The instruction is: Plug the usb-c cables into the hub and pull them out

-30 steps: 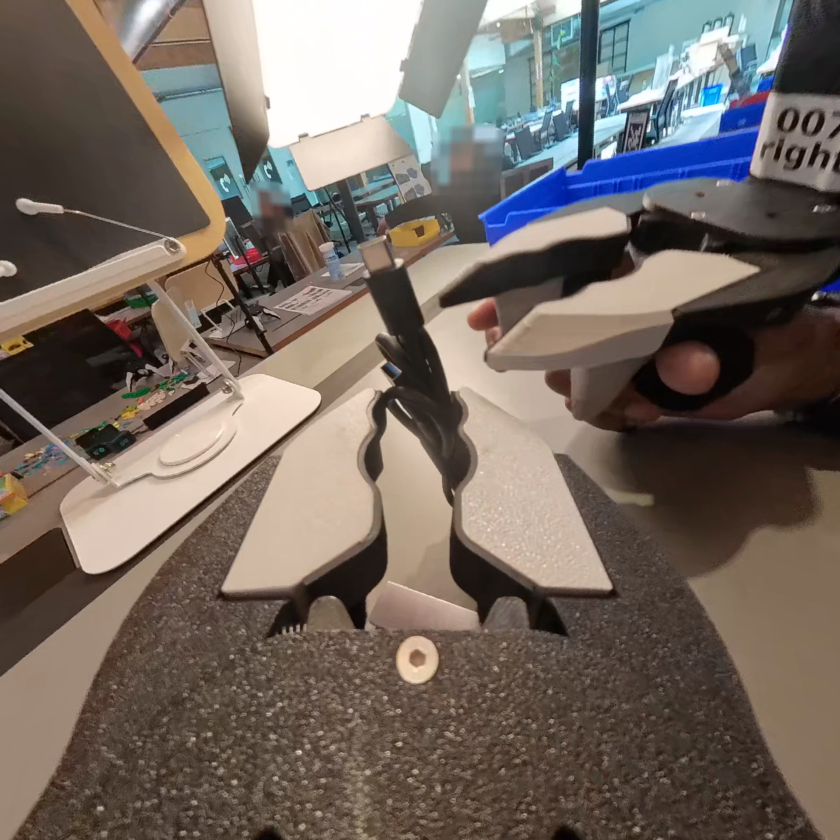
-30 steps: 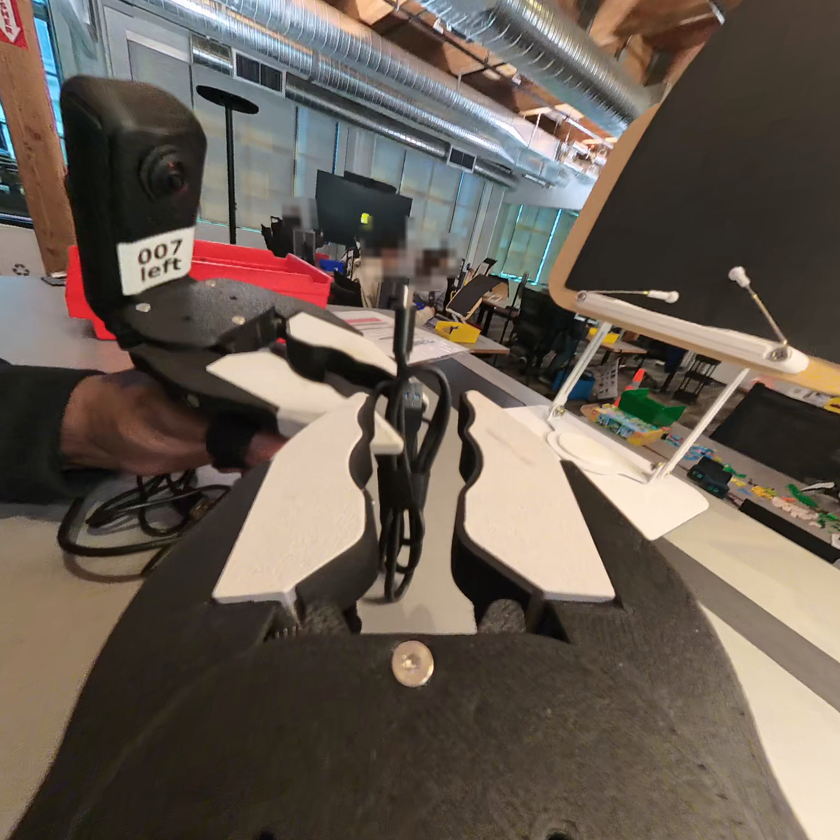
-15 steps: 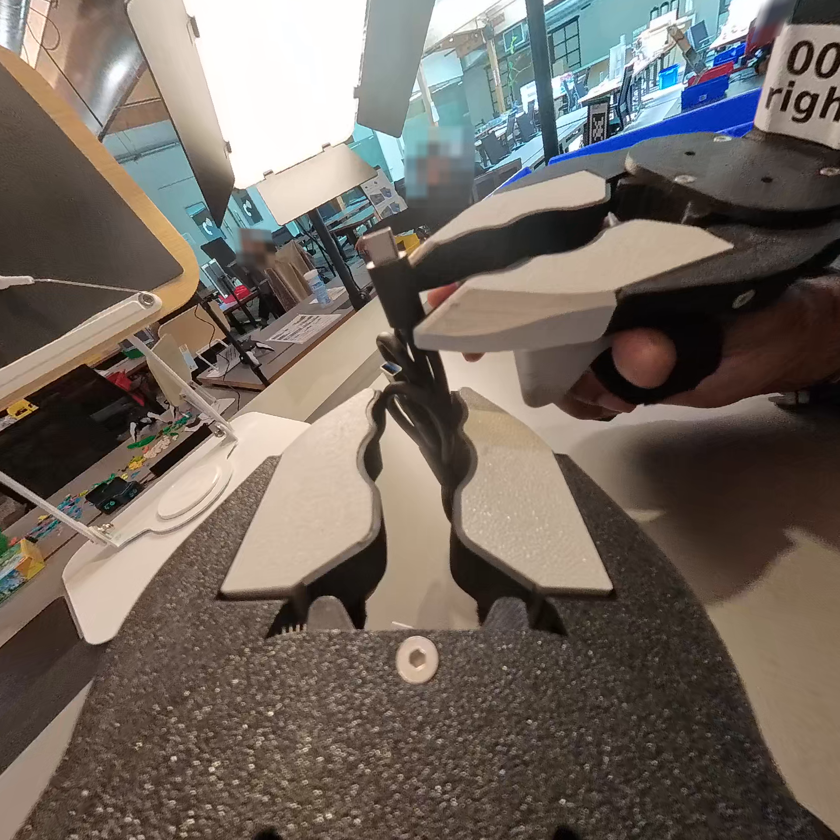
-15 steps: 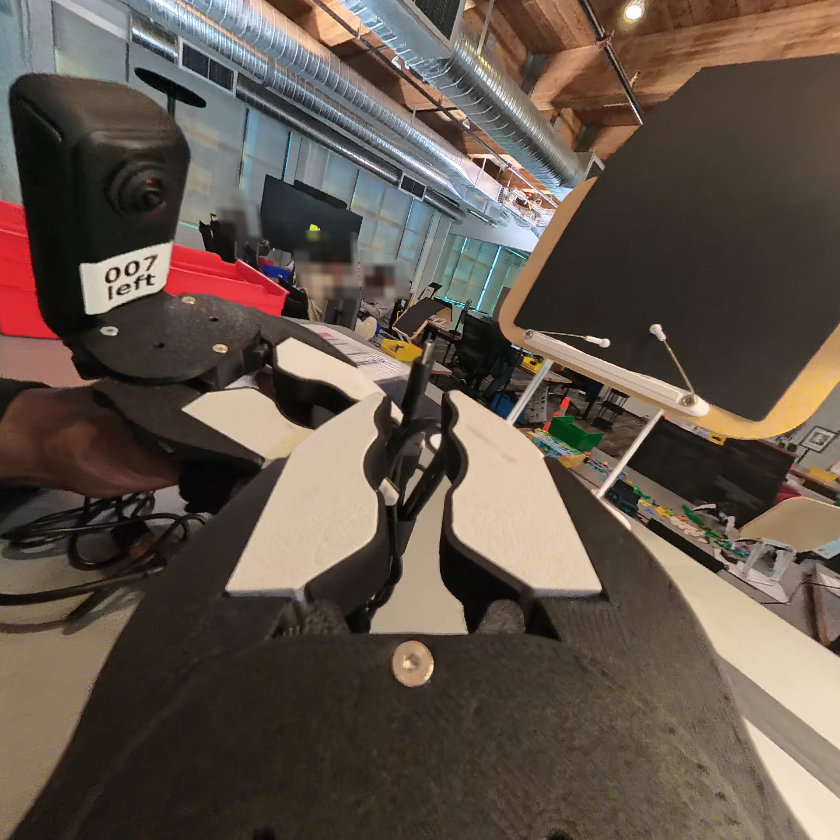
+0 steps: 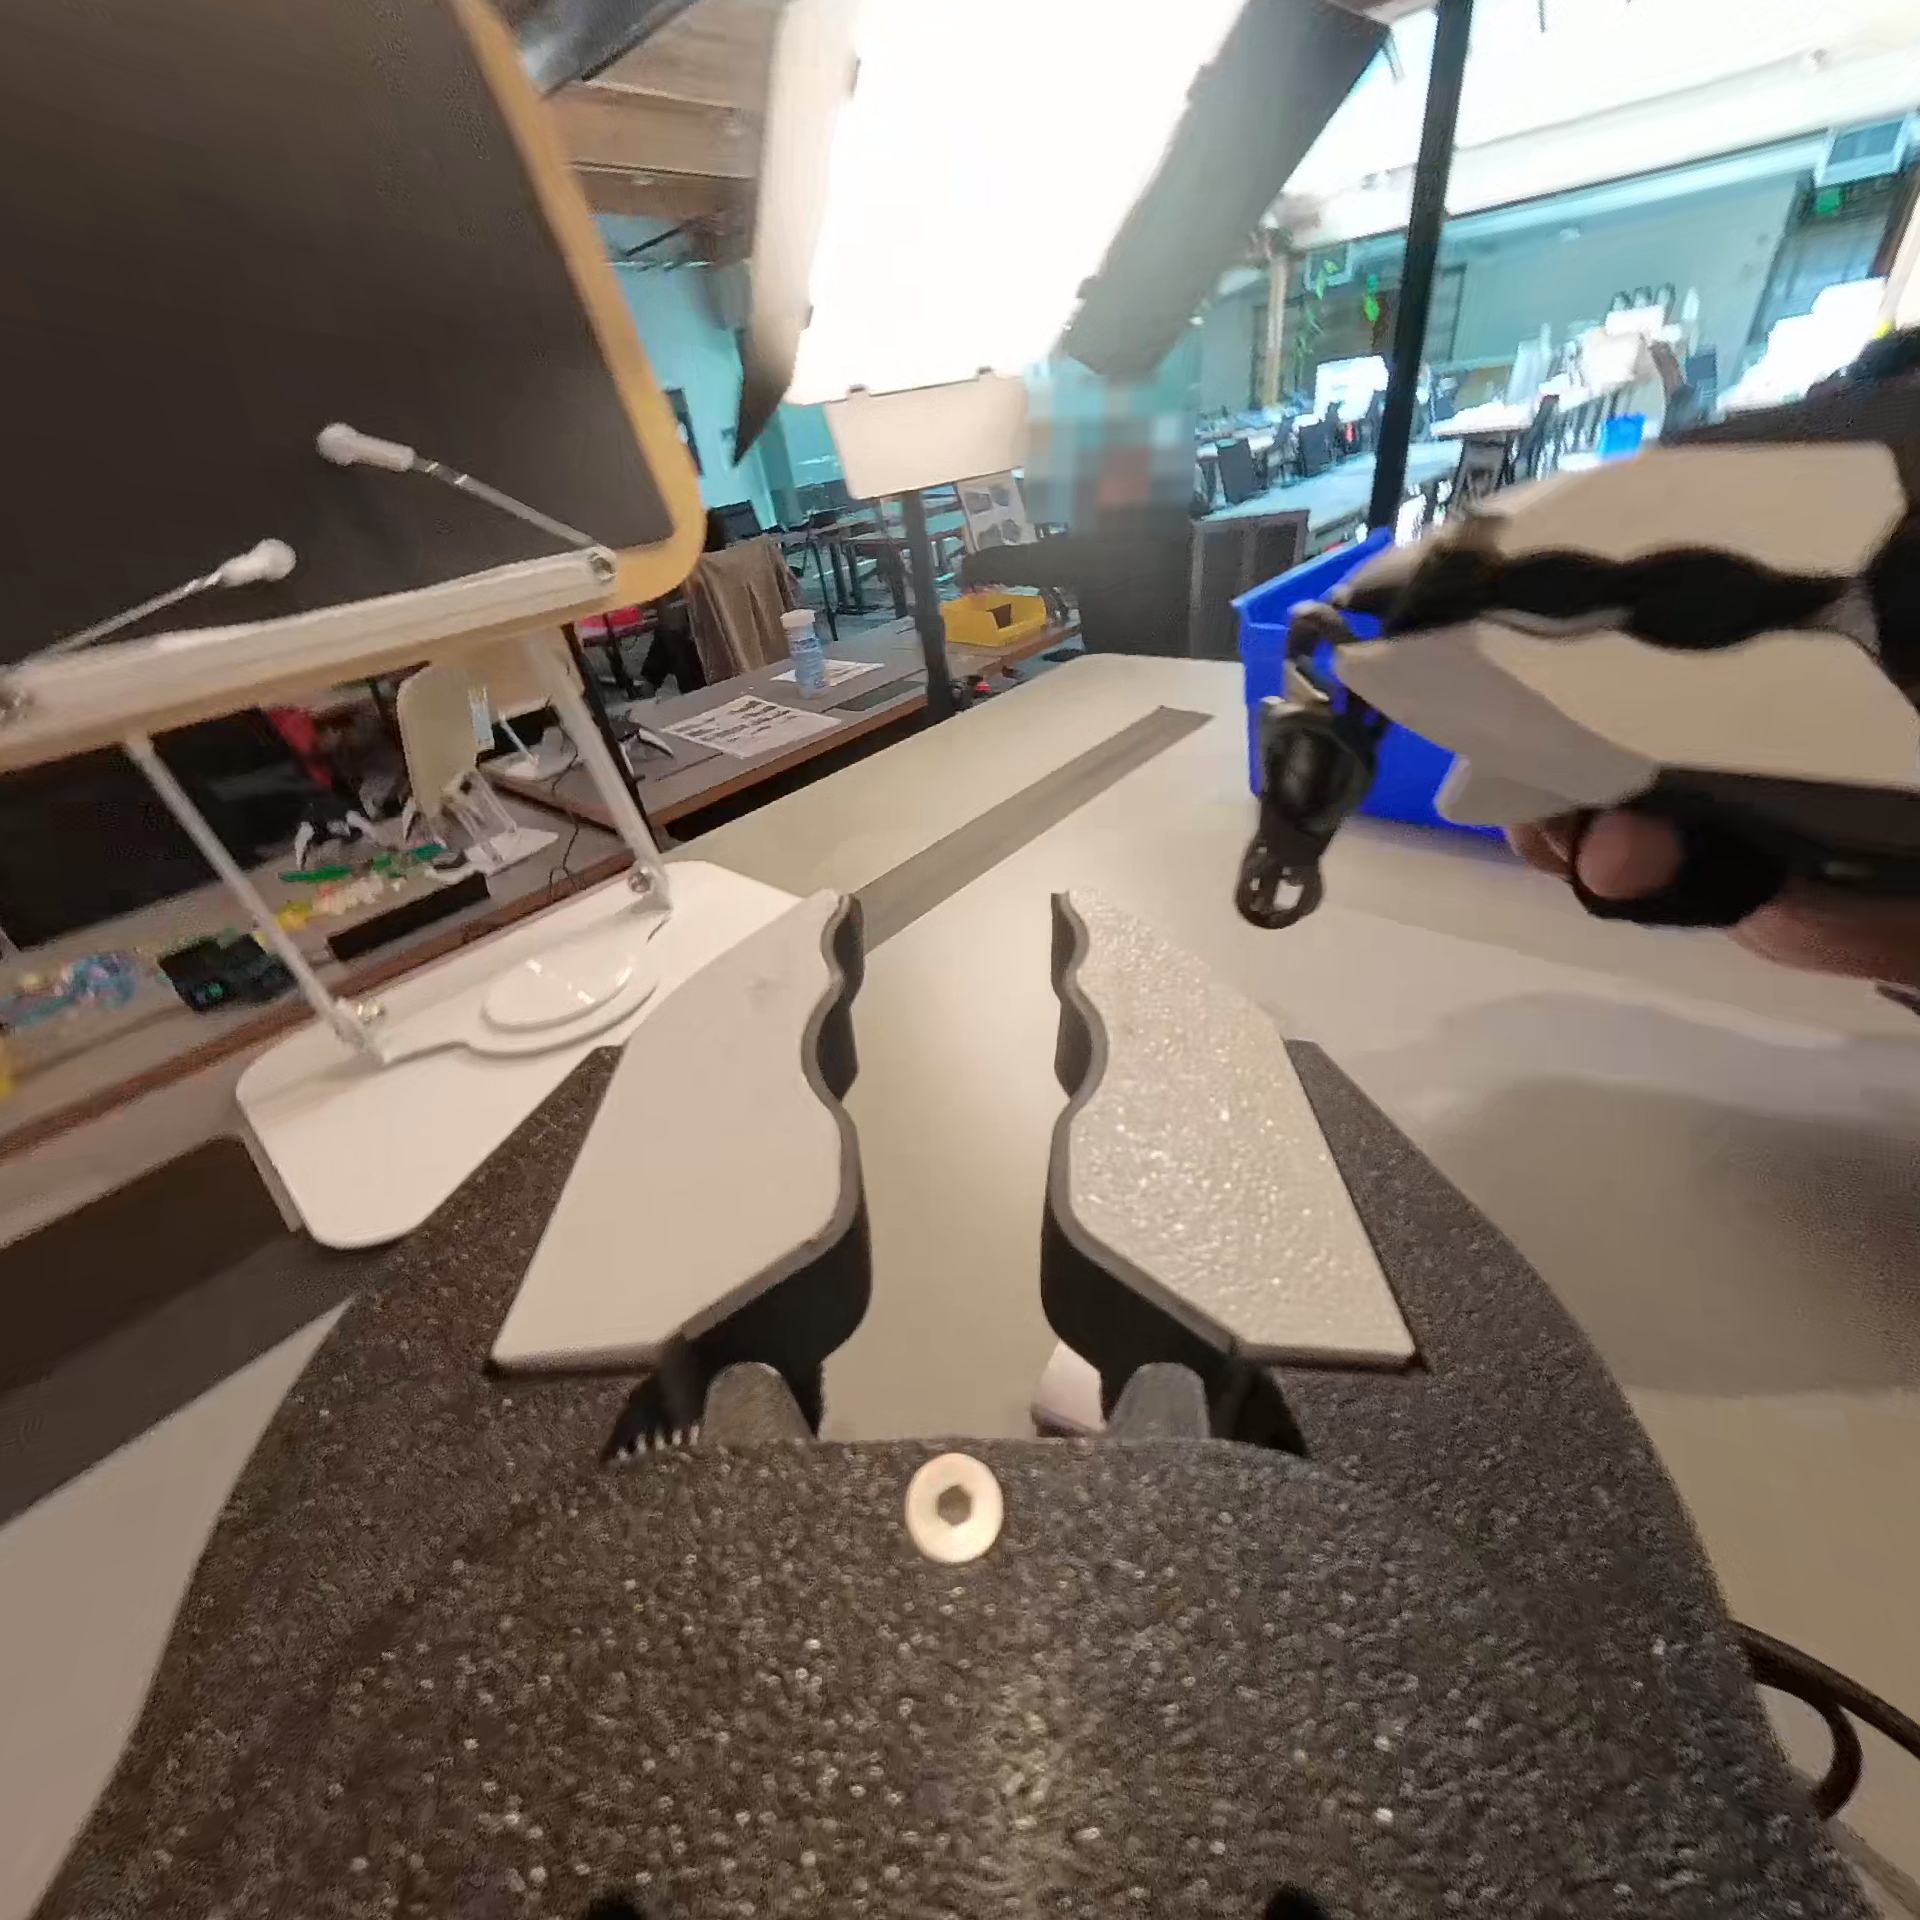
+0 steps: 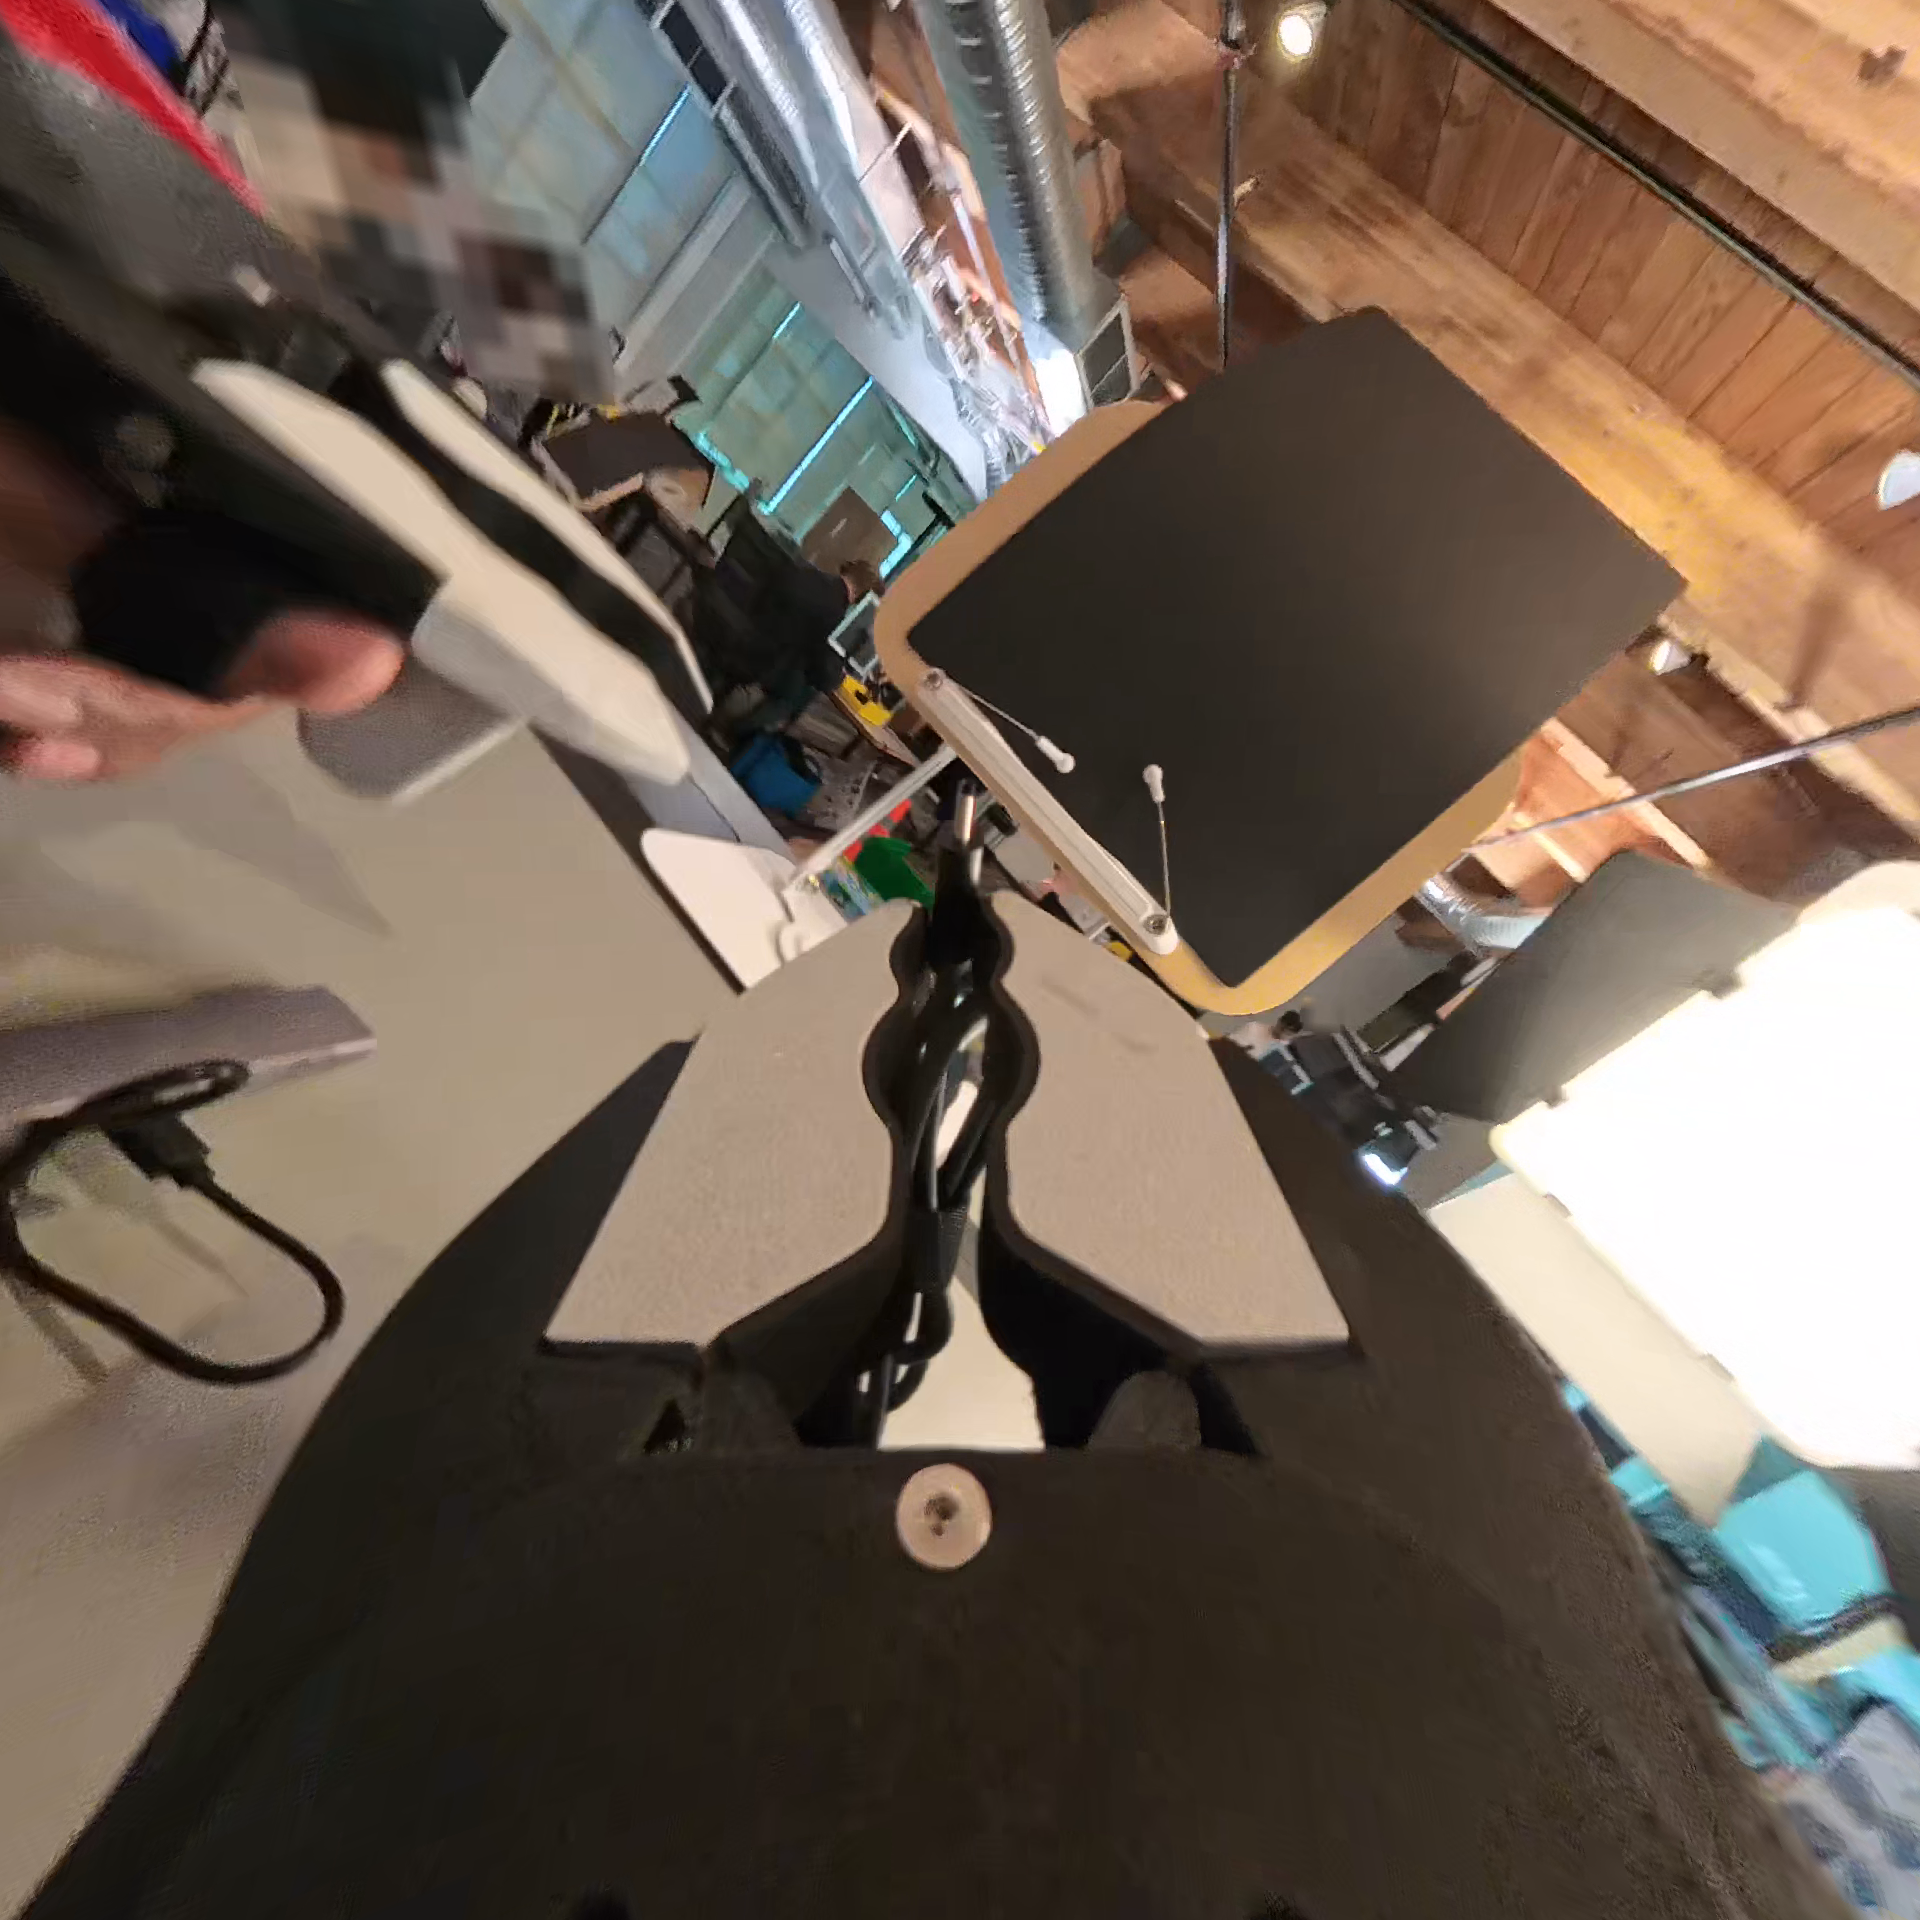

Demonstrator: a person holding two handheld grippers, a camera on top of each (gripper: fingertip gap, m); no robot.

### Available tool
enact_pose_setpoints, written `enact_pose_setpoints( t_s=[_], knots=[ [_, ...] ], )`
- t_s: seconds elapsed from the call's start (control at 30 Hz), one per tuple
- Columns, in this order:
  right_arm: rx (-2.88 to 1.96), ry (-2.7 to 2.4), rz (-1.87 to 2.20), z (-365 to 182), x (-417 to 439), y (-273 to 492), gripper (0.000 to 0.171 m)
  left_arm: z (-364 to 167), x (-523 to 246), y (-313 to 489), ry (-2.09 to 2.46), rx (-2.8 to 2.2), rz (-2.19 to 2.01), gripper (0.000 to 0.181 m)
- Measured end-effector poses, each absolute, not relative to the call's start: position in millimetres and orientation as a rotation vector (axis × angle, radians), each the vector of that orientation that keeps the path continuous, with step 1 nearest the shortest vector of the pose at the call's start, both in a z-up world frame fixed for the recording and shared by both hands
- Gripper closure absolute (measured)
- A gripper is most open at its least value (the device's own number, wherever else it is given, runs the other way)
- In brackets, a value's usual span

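Cable: a bundled black usb-c cable (image 6: 940,1122) is pinched between the fingers of the right gripper (image 6: 951,925), its metal plug poking out past the fingertips; a coiled end (image 5: 1294,821) is seen dangling below them in the left wrist view.
Right gripper: closed tightly on the bundle, raised above the worktop (image 5: 1507,1049).
Left gripper (image 5: 954,920): fingers parted, nothing between them; only bare worktop is seen through the gap.
Hub: a grey slab (image 6: 177,1049) lies on the worktop toward its left side, with a black cable (image 6: 208,1278) plugged in and looping away.
Surroundings: a white stand (image 5: 436,1070) carrying a dark tilted board (image 5: 270,301) is placed near the worktop's far edge; a blue bin (image 5: 1351,717) sits behind the right gripper.
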State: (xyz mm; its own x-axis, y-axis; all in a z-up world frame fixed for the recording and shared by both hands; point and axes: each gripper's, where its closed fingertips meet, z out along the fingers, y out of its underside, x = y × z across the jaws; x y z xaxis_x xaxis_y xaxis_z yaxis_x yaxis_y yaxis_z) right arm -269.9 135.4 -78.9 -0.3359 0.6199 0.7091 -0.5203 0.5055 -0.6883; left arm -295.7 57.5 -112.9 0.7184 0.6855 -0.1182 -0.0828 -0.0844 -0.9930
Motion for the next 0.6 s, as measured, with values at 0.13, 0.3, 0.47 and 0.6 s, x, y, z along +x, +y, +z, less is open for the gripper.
enact_pose_setpoints(
  t_s=[0.13,0.3,0.47,0.6],
  knots=[
    [0.104,-1.733,0.854,-127.1,-267.8,119.5,0.163,-119.3,-309.1,33.2,-0.677,-1.457,0.544,0.146],
    [0.192,-1.971,0.692,-182.5,-264.4,107.9,0.163,-130.3,-310.8,35.0,-0.686,-1.505,0.537,0.146],
    [0.074,-2.185,0.768,-202.1,-261.2,111.9,0.142,-129.5,-310.5,34.4,-0.676,-1.5,0.518,0.146],
    [-0.041,-2.233,0.887,-192.8,-261.4,115.4,0.141,-129.1,-310.7,31.5,-0.688,-1.479,0.458,0.146]
  ],
)
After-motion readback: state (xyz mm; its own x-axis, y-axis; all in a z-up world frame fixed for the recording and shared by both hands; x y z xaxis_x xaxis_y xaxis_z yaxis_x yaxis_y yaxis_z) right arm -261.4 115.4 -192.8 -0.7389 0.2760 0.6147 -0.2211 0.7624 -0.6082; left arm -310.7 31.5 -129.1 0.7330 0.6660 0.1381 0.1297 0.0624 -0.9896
